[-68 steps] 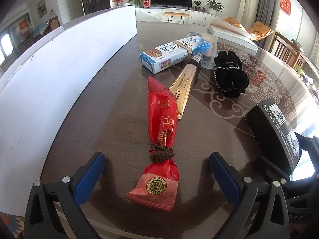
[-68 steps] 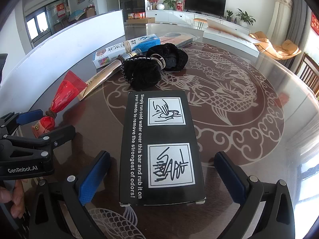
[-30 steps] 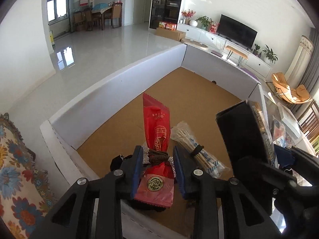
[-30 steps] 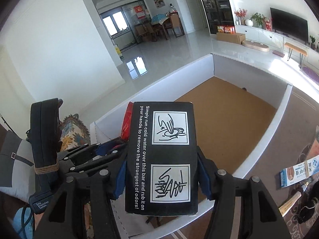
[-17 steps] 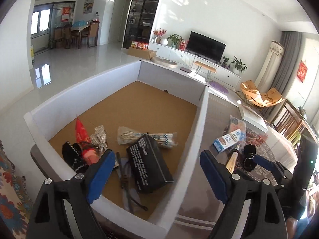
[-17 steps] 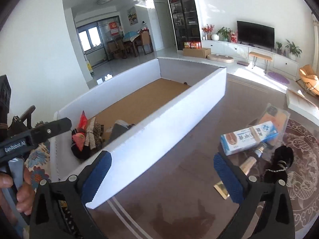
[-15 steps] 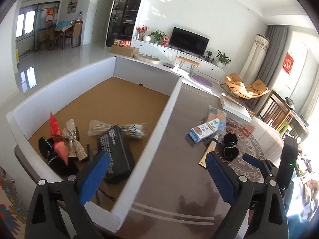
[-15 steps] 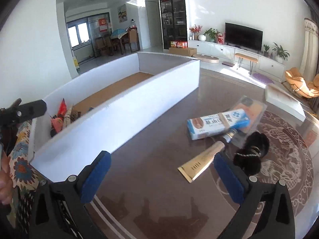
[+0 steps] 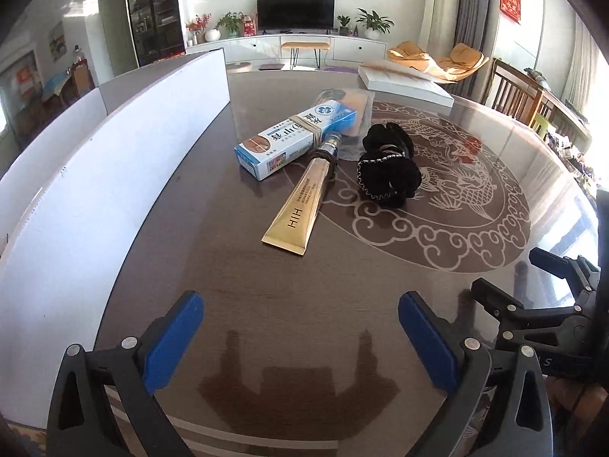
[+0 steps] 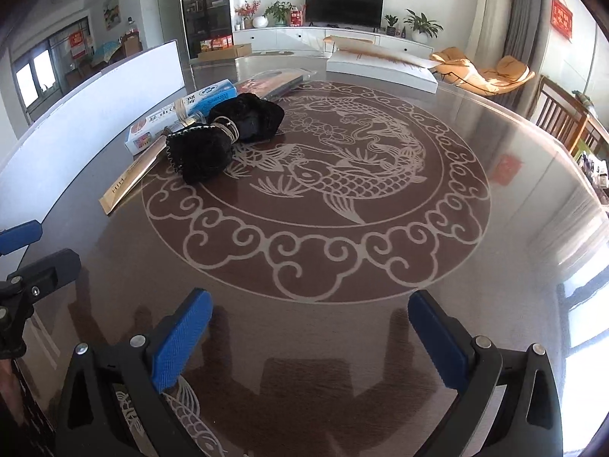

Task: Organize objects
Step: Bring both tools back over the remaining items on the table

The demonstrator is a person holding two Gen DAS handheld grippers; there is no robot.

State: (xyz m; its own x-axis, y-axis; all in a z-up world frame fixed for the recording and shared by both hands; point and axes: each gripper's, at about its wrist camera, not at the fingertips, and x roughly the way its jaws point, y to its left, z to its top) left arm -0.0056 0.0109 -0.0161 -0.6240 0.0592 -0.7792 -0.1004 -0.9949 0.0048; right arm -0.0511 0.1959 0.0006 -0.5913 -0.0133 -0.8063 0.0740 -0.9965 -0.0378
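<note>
Both grippers over the dark round table (image 9: pixel 266 304), tilted down at it. Left gripper (image 9: pixel 300 327): jaws spread wide, nothing between them. Ahead of it, slightly right, a gold tube (image 9: pixel 304 205); its cap end touches a blue-and-white box (image 9: pixel 293 137) further out. Black fabric bundle (image 9: pixel 388 175) just right of the tube. White box wall (image 9: pixel 106 175) along its left. Right gripper (image 10: pixel 308 331): jaws wide, empty; the bundle (image 10: pixel 217 141) lies ahead to its left.
</note>
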